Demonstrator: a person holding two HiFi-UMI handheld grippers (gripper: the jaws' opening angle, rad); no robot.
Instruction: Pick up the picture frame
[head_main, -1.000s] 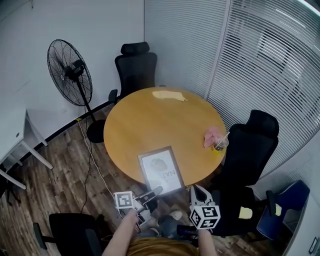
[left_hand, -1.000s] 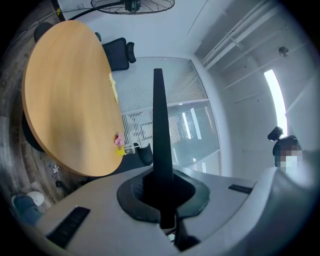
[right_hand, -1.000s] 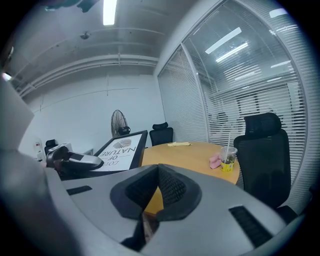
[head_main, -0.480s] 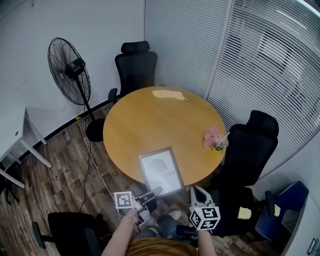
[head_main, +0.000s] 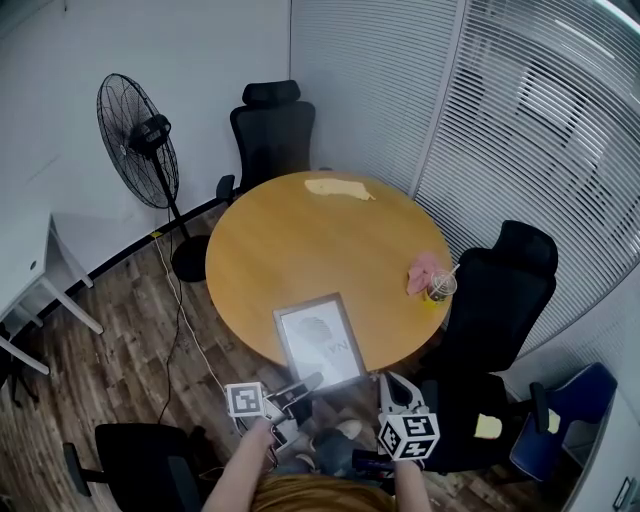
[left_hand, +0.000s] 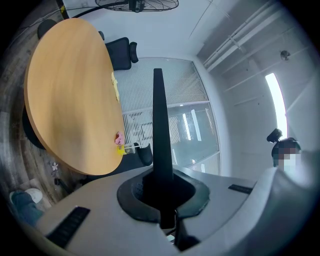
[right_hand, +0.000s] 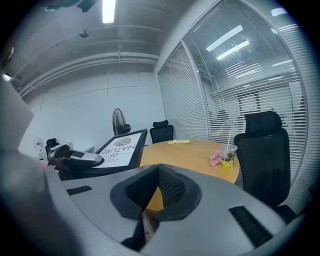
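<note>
The picture frame, dark-rimmed with a white print, is over the near edge of the round wooden table. My left gripper is shut on its near corner. In the left gripper view the frame appears edge-on as a thin dark blade that rises from between the jaws. The right gripper view shows the frame tilted up off the table, with the left gripper clamped on its edge. My right gripper hovers just right of the frame, below the table's edge. Its jaws meet with nothing between them.
A plastic cup with a straw and a pink cloth sit at the table's right edge. A yellow cloth lies at the far side. Black office chairs stand around the table, and a floor fan stands at the left.
</note>
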